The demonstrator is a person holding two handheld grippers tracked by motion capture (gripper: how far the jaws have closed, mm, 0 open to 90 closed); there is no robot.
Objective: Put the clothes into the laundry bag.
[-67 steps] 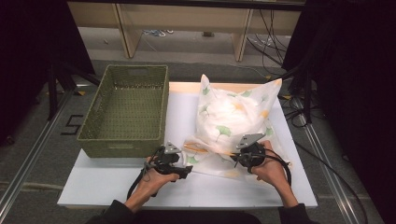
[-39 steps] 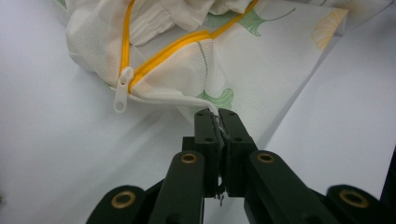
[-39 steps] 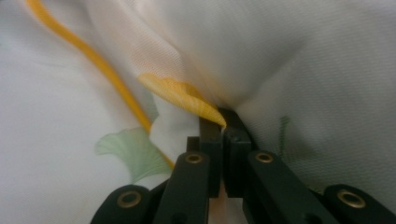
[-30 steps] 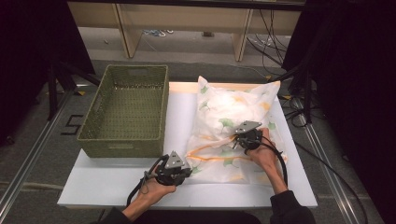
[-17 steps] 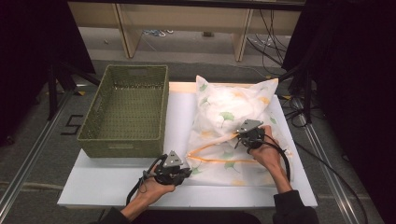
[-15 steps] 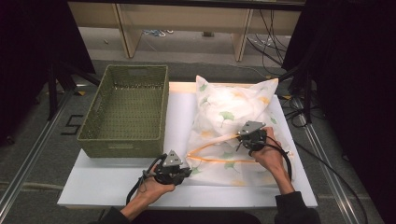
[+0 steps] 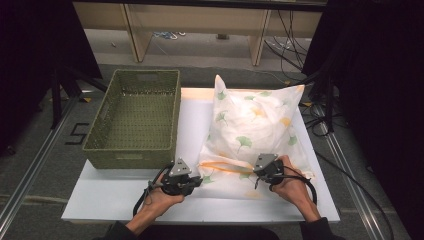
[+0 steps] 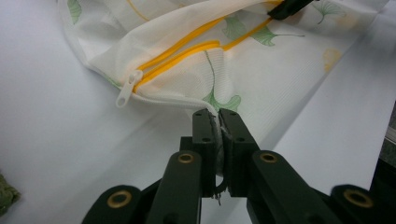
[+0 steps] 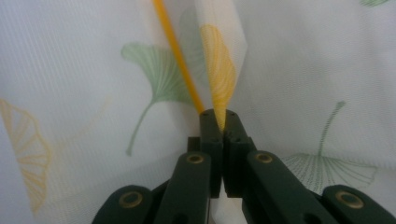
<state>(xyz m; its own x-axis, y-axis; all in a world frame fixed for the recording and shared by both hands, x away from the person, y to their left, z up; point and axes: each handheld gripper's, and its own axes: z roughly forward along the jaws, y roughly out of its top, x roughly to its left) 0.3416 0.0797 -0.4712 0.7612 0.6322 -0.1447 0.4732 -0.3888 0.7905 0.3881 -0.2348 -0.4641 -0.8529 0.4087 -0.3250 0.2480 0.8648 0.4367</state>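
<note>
White pillowcase point(image 7: 252, 132) edge pinched between both tools.

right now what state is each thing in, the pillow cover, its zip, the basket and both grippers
pillow cover: stuffed, lying flat on the white board
zip: partly open, pull tab lying loose at its end
basket: upright, nothing inside
left gripper: shut on the cover's fabric at the near corner
right gripper: shut on a fold of the cover beside the yellow zip edge
</note>
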